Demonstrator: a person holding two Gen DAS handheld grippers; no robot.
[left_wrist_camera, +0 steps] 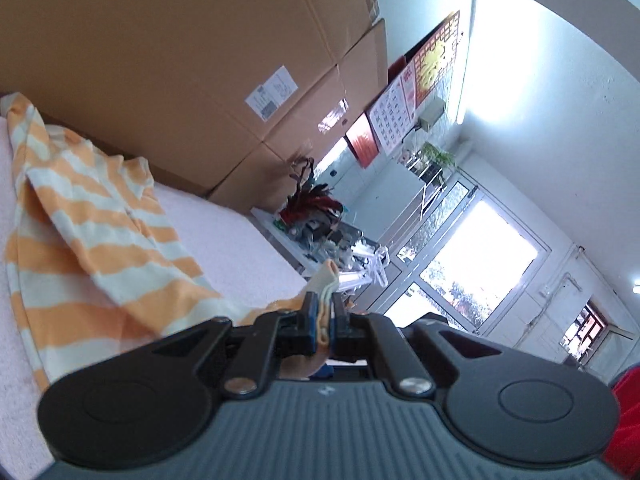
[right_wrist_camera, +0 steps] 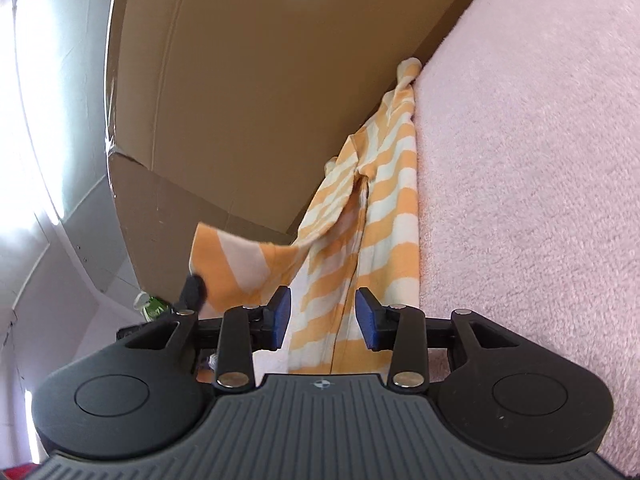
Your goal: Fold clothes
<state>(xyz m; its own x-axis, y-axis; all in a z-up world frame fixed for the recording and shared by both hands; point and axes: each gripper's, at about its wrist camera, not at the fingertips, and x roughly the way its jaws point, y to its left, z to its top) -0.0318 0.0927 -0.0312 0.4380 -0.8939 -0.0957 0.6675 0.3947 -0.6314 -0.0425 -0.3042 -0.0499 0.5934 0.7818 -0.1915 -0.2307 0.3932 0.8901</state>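
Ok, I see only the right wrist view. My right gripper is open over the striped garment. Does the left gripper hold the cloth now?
Observer: Yes. The left gripper is shut on an edge of the striped garment.
Operator: Is it one layer?
Observer: No, several layers show between its pads.
Operator: Where is the rest of the cloth?
Observer: It lies rumpled on the pink cover, beside the cardboard boxes.

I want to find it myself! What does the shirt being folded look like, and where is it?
Look for the tall brown cardboard boxes. Below them is a fuzzy pink blanket, and the shirt lies on it. It alone has orange and white stripes, and the left gripper pinches one edge.
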